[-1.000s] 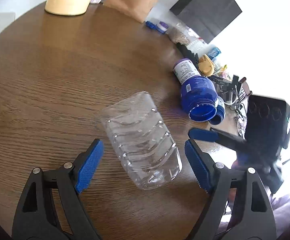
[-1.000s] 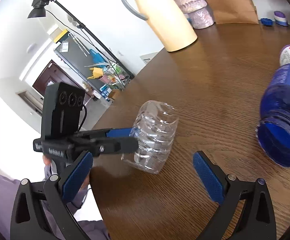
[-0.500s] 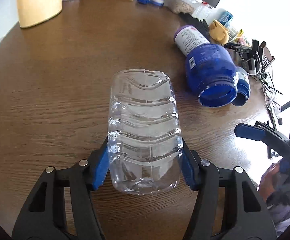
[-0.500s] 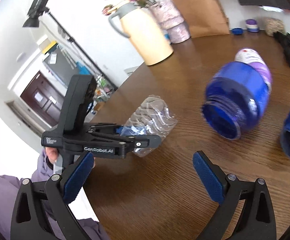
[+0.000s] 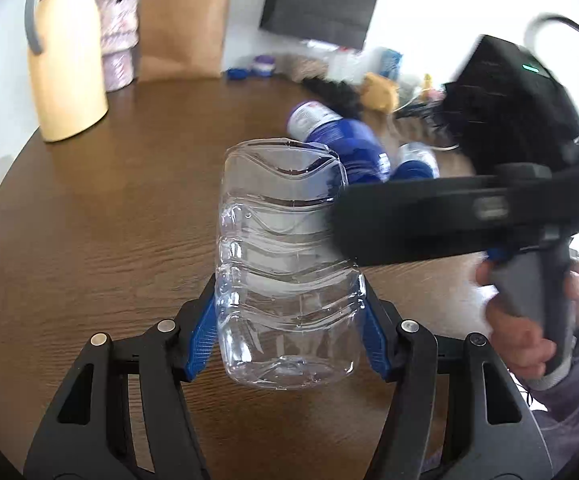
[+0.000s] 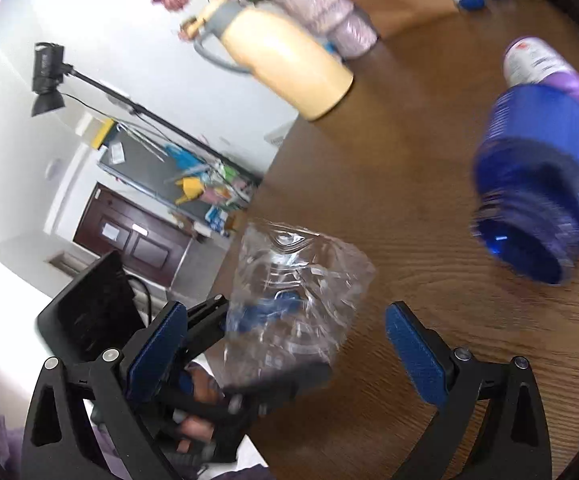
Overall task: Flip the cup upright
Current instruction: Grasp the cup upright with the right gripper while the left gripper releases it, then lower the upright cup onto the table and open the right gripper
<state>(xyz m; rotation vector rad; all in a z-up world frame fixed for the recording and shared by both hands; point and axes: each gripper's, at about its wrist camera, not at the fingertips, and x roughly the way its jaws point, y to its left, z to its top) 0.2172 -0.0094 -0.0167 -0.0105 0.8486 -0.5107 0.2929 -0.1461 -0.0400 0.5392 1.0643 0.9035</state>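
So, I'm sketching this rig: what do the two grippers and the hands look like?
Both grippers, left and right, have black cut-out frames, silver rivets and blue ribbed pads. The right one carries a black box with a cable. The bare right hand holds a grey handle; the sleeve is purple.

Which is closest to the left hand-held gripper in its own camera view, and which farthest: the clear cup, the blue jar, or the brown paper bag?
1. Clear plastic cup: clamped in the left hand-held gripper.
2. Blue jar: lying mid-table, behind the cup.
3. Brown paper bag: far edge, against the wall.
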